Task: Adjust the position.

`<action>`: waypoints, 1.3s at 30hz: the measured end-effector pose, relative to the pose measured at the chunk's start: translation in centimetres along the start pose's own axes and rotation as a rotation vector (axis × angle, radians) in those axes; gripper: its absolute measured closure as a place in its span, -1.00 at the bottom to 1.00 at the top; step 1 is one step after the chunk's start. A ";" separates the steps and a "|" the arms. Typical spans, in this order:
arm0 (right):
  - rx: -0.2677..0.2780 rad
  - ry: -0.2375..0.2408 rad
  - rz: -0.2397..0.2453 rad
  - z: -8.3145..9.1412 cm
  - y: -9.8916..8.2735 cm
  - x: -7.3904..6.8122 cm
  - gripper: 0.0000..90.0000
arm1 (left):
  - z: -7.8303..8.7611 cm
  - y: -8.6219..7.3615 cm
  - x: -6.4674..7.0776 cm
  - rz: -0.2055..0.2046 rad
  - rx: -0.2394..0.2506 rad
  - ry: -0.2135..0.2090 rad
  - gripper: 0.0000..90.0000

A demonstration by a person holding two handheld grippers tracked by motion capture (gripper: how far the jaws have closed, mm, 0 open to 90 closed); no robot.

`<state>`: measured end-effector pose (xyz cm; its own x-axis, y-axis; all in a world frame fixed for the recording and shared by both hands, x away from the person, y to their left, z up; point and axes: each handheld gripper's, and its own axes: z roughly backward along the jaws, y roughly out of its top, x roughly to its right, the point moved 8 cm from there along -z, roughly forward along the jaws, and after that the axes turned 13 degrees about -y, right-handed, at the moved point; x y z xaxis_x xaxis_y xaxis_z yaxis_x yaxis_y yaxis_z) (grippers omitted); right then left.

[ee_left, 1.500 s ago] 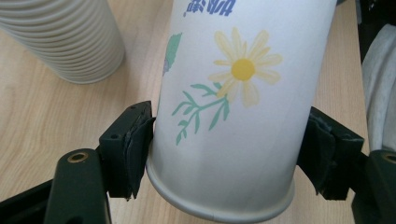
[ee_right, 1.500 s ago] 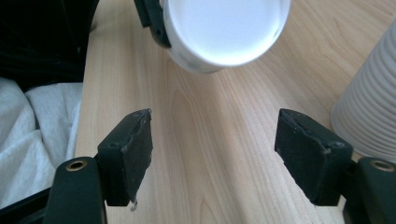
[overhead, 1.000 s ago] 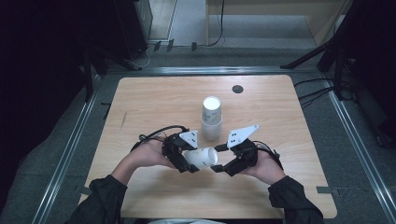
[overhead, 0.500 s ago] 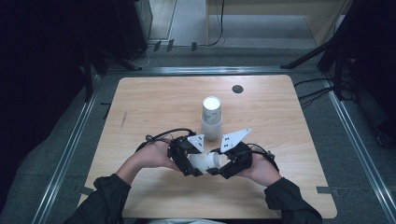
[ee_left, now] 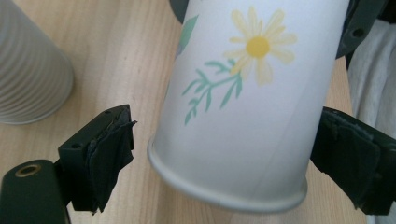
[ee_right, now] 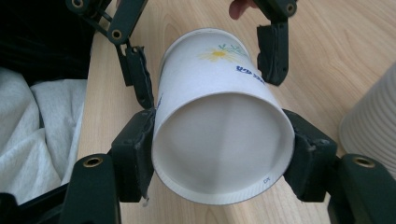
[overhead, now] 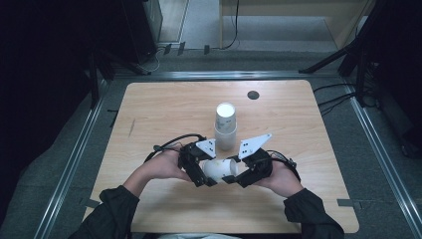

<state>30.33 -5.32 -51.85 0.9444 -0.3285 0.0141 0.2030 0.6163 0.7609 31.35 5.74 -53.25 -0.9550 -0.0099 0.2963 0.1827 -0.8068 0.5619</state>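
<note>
**Paper cup passes into the right gripper's grip**

The paper cup [overhead: 220, 169], white with a yellow daisy and green sprigs printed on its side, lies level between the two grippers above the near part of the wooden table [overhead: 164, 109]. The right gripper [overhead: 234, 177] has just been closing its jaws, and its own view shows both black pads pressed against the cup's wall just behind the open rim [ee_right: 219, 154], one on each side; the mouth of the cup faces that gripper's camera. The left gripper [overhead: 205, 175] has just been opening. In its own view the cup [ee_left: 247, 107] sits between its jaws with bare table showing between the left-hand pad and the cup's wall; on the other side the pad stands right at the cup's edge, and whether it touches I cannot tell. Its jaws stand wide, holding nothing.

Seen from above, the two grippers point toward each other, tips almost meeting around the cup, each with its grey three-cornered plate tilted up and away. The left hand [overhead: 161, 167] and right hand [overhead: 281, 177] grip the bodies from the outer sides, forearms in dark sleeves coming in from the near edge and angling inward.

Just beyond the grippers' tips stands a stack of ribbed white cups [overhead: 225, 127], upside down and apart from the held cup.
</note>
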 end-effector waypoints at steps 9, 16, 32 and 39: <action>0.042 0.013 -0.014 1.3 0.7 0.7 -0.22 | 2.1 0.1 0.2 0.019 0.126 0.041 -0.82; 0.042 0.046 -0.018 1.7 1.3 0.9 -0.22 | 2.8 -0.4 0.7 0.040 0.204 0.069 -0.85; 0.122 0.178 -0.002 1.2 4.2 0.7 -0.22 | 3.7 -0.9 2.3 0.129 0.420 0.057 -0.92; 0.142 0.234 -0.008 0.6 4.9 0.4 -0.22 | 4.4 -0.9 2.8 0.123 0.493 0.054 -0.88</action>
<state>31.58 -2.89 -47.67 0.9804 -0.1487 -0.1296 0.1877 0.5024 0.8440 29.53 9.08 -49.53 -0.9278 -0.1287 0.3502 0.3707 -0.4234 0.8266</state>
